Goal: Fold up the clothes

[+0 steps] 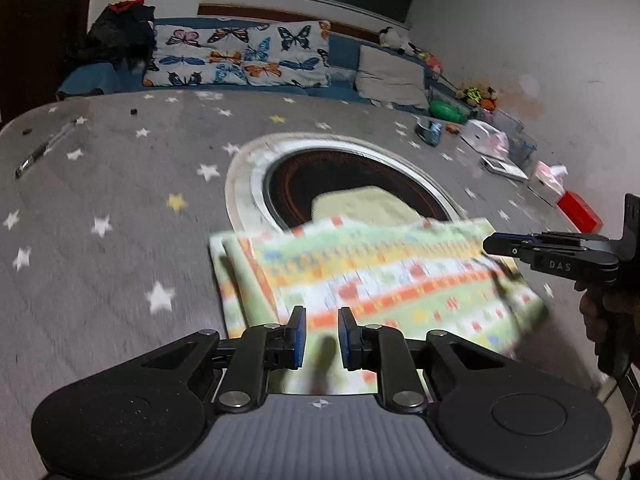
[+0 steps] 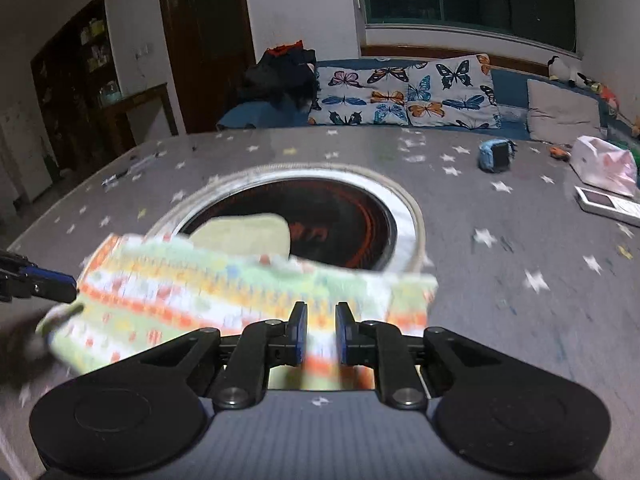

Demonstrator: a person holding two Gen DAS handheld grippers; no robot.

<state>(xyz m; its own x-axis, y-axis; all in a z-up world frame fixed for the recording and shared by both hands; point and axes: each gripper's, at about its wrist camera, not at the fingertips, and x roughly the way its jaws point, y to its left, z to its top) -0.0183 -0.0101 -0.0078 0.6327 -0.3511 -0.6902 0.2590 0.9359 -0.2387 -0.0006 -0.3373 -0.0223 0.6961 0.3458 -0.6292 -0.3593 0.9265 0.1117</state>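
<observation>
A folded striped garment (image 1: 372, 280) in green, orange and white lies on the grey star-print table cover, its far edge over the round dark hotplate (image 1: 344, 176). My left gripper (image 1: 322, 334) is open and empty, hovering over the garment's near edge. My right gripper (image 2: 321, 332) is open and empty above the garment (image 2: 224, 296). The right gripper also shows at the right of the left wrist view (image 1: 552, 254), by the garment's right edge. The left gripper's fingers (image 2: 44, 280) show at the left edge of the right wrist view. Both views are motion-blurred.
A pen (image 1: 44, 148) lies at the table's far left. A blue cup (image 2: 496, 156), a white bag (image 2: 604, 164), a white device (image 2: 608, 204) and a red box (image 1: 580, 212) sit along the right. A sofa with butterfly pillows (image 1: 240, 56) stands behind.
</observation>
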